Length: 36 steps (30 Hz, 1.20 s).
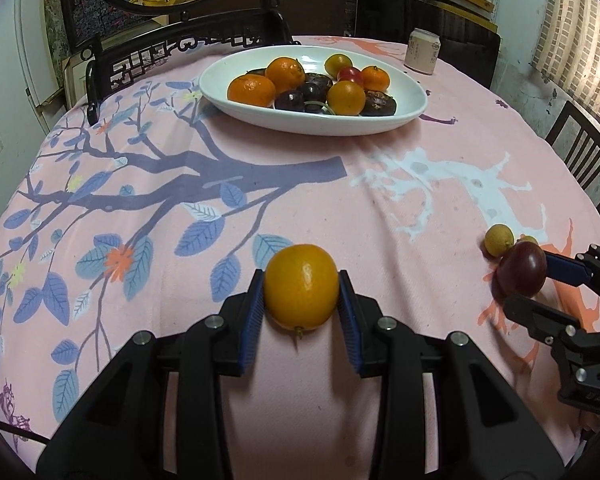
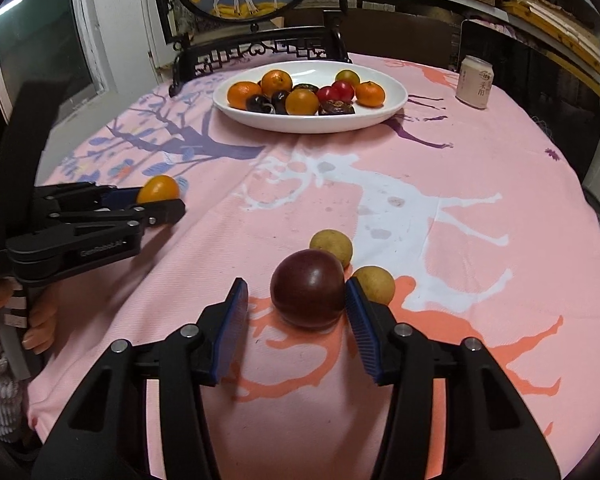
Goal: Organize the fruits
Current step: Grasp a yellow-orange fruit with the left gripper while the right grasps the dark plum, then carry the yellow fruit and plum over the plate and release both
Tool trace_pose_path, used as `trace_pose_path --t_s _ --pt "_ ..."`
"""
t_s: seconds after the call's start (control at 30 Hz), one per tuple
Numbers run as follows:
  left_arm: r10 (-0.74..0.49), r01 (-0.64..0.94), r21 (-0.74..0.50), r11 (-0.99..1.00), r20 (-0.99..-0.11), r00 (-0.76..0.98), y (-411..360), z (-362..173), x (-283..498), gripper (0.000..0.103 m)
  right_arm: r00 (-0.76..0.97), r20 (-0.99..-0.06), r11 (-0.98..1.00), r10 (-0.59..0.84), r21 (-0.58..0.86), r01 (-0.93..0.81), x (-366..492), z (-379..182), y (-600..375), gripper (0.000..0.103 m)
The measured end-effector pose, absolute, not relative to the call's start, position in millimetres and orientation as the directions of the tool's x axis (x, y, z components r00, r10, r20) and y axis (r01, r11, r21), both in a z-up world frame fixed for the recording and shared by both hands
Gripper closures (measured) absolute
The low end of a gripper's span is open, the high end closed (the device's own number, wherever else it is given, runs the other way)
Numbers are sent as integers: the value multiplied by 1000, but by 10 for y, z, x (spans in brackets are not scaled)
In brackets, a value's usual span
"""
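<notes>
Through my left wrist camera, my left gripper (image 1: 302, 300) is clamped on one orange (image 1: 301, 286), both blue pads pressed to its sides, low over the pink tablecloth (image 1: 400, 200). Far ahead sits one white oval plate (image 1: 236, 110) holding five orange citrus, one yellowish fruit, one red one and about four dark ones. One pale can (image 1: 421, 52) stands just behind the plate's right end. At the right edge I see my right gripper (image 1: 530, 284) around one dark red plum (image 1: 521, 269), with two small tan fruits (image 1: 499, 241) just behind it, the second mostly hidden.

Through my right wrist camera, my right gripper (image 2: 298, 300) stands apart: its right pad touches the plum (image 2: 308, 289), while the left pad is clear of it. The plum rests on the cloth (image 2: 460, 160). Two tan fruits (image 2: 332, 245) lie right behind it, one nearly against my right finger. My left gripper (image 2: 162, 202) holds the orange (image 2: 158, 189) at far left. The plate (image 2: 394, 98) and can (image 2: 475, 82) lie beyond, with open cloth between.
</notes>
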State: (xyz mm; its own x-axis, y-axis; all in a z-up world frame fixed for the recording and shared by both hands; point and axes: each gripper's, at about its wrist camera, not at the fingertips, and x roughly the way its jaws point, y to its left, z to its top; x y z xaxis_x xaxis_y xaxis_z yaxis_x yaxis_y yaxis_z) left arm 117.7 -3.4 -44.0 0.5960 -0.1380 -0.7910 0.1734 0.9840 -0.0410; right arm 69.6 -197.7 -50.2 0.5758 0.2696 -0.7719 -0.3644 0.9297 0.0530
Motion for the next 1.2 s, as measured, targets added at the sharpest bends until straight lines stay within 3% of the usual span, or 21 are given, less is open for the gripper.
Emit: trace_pose_path --t_s 0.1,0.37,0.67,0.97,1.2 --pt "-139 173 -42 984 -791 596 -35 -441 1177 67 583 -781 931 224 -5 -364 728 -522 -1932 62" --pt "-151 172 -57 983 -785 600 -17 -438 1178 67 567 -793 926 223 -10 -378 769 -555 -1945 63" --pt "-145 158 -52 986 -730 668 66 -206 1161 68 557 -770 920 312 99 -378 808 -410 -2106 63" --pt "-91 116 -9 993 -685 723 120 345 2010 68 670 -656 931 347 155 -331 1690 385 -2193 63" --pt "-104 77 -71 995 -681 725 97 389 2807 67 657 -653 926 376 243 -288 2618 338 -2087 63"
